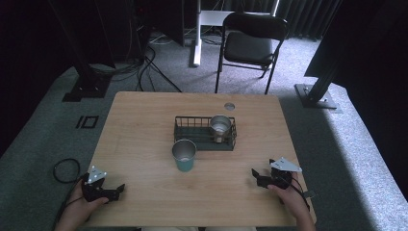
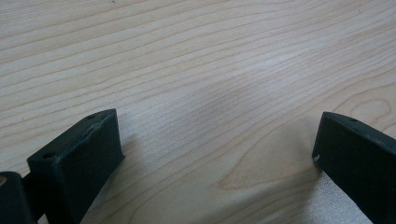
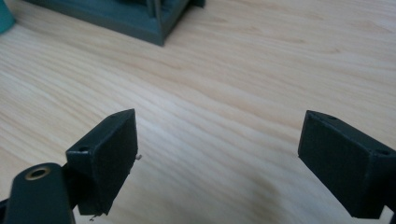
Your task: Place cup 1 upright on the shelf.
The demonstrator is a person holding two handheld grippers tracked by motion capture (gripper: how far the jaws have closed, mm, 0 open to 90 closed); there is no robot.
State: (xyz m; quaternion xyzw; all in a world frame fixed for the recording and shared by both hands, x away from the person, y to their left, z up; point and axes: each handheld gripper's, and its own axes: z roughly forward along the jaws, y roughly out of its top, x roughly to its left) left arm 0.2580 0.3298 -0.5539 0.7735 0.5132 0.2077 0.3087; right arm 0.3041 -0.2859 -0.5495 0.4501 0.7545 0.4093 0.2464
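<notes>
Steel cup (image 1: pixel 221 126) upright inside wire basket (image 1: pixel 184 130), teal cup (image 1: pixel 184 155) beside it, both grippers' jaws released.

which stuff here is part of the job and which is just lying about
Part of the job:
teal metal cup standing on the table
steel cup inside the dark wire basket
both open tools, left, right

Lying about:
black folding chair
floor cables

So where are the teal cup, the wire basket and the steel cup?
Teal cup (image 1: pixel 184 156), high view, on its side wall below the rim.
Wire basket (image 1: pixel 192 126), high view, on its near left wire wall.
Steel cup (image 1: pixel 220 126), high view, inside its open mouth.
</notes>
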